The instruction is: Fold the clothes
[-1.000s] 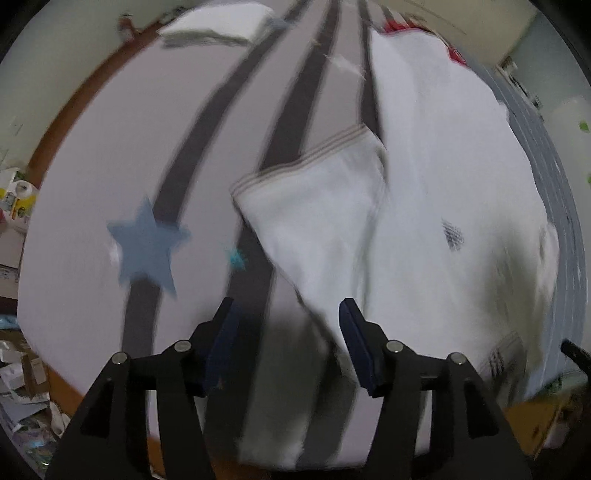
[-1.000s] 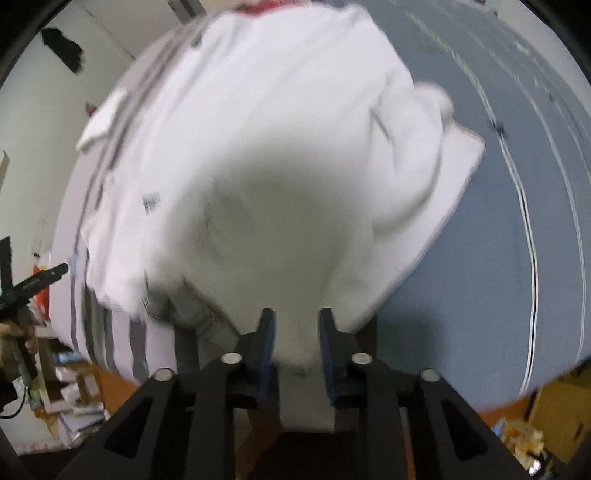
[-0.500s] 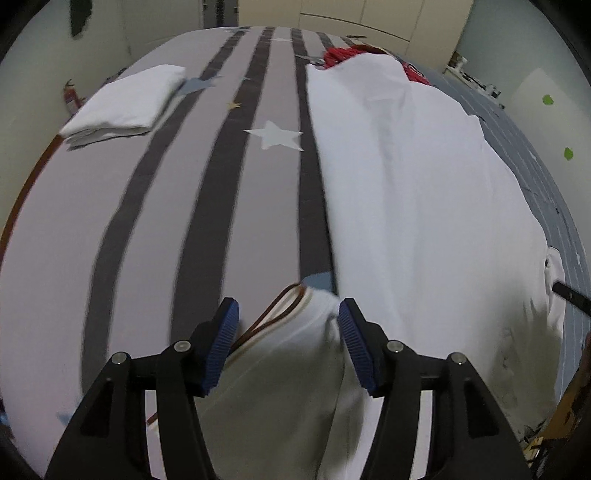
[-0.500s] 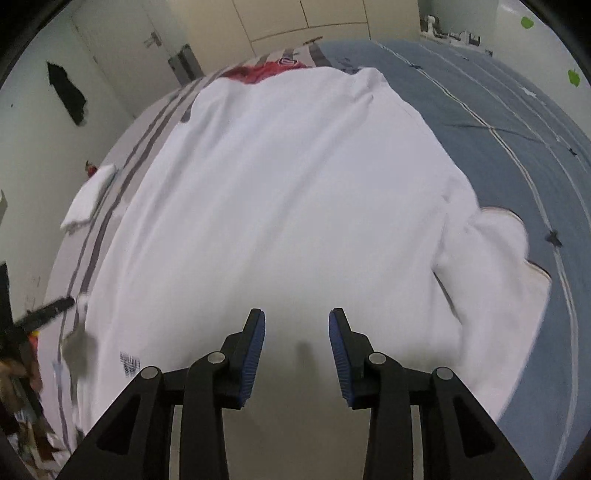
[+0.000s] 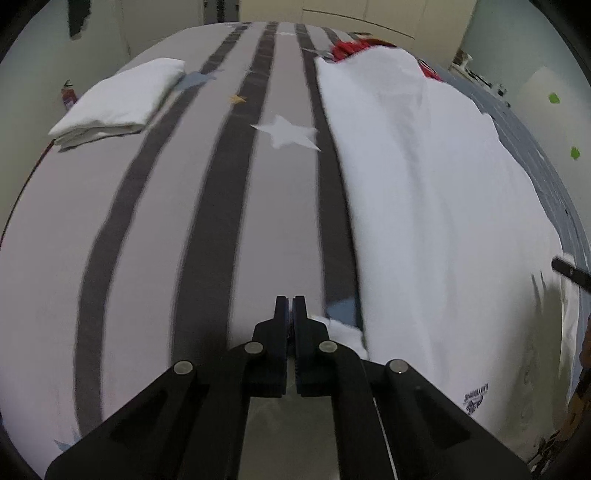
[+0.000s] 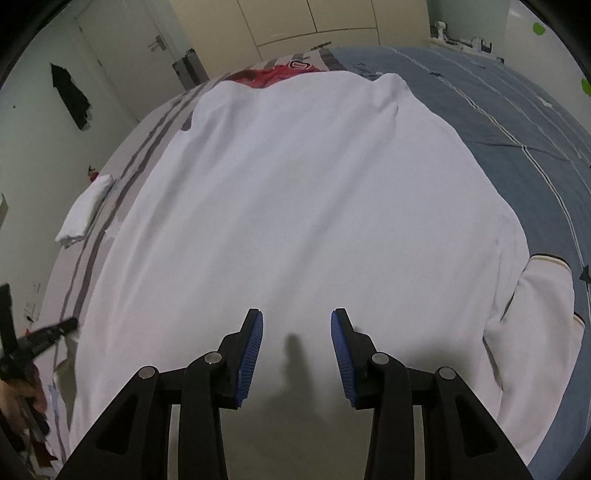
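Shirt (image 6: 303,206) lies spread on bed (image 5: 155,229). Left tool (image 5: 289,314) has just clamped fully together, sleeve edge beside it, apparently not caught; right tool (image 6: 297,332) half-wide, empty above cloth. Risk: lifting misses sleeve.

White shirt (image 6: 303,206) on grey-striped, star-patterned bedsheet (image 5: 229,206).

bed: grey sheet (image 5: 155,236) with dark stripes and stars | right side: blue striped cover (image 6: 517,122) | wall: small red fire extinguisher (image 5: 67,95), black item (image 6: 70,96) hanging | far end: cream cupboard doors (image 6: 295,22)
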Demonstrator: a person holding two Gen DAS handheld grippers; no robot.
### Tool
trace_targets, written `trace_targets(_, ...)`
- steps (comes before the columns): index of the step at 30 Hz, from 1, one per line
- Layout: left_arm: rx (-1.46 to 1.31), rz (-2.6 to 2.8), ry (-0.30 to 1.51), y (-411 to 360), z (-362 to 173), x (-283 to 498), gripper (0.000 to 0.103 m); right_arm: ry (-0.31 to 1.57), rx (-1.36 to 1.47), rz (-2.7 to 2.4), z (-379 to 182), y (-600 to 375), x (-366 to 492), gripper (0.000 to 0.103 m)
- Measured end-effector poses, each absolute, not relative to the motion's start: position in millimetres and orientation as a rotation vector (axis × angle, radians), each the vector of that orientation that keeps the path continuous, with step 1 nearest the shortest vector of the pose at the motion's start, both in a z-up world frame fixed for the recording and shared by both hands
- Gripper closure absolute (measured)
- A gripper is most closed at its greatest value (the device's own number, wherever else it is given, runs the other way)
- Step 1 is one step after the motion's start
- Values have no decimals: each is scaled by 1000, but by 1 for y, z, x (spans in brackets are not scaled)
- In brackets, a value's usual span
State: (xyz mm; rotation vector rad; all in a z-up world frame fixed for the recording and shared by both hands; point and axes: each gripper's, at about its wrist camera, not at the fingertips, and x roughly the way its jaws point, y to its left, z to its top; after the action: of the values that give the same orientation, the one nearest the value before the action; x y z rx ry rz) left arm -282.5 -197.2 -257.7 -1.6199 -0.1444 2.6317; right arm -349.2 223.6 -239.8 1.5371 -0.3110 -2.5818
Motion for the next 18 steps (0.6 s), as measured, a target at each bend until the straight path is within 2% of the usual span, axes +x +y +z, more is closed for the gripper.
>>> trace_targets(5, -1583, 2744, -180, -236, -236, -301, 102, -324, 1558, -2596, -246, 228, -352, 68)
trace_targets(14, -1790, 2747, -38, -286, -249, -305, 103, -268, 1636, -2596, -266, 230, -352, 68)
trace_targets(17, -1790, 2786, -244, -309, -244, -297, 102, -258, 1653, -2598, -272, 232, -348, 68)
trace_targets(18, -1768, 2788, -352, -316, -242, -293, 97, -252, 1656, -2598, -273, 232, -347, 68)
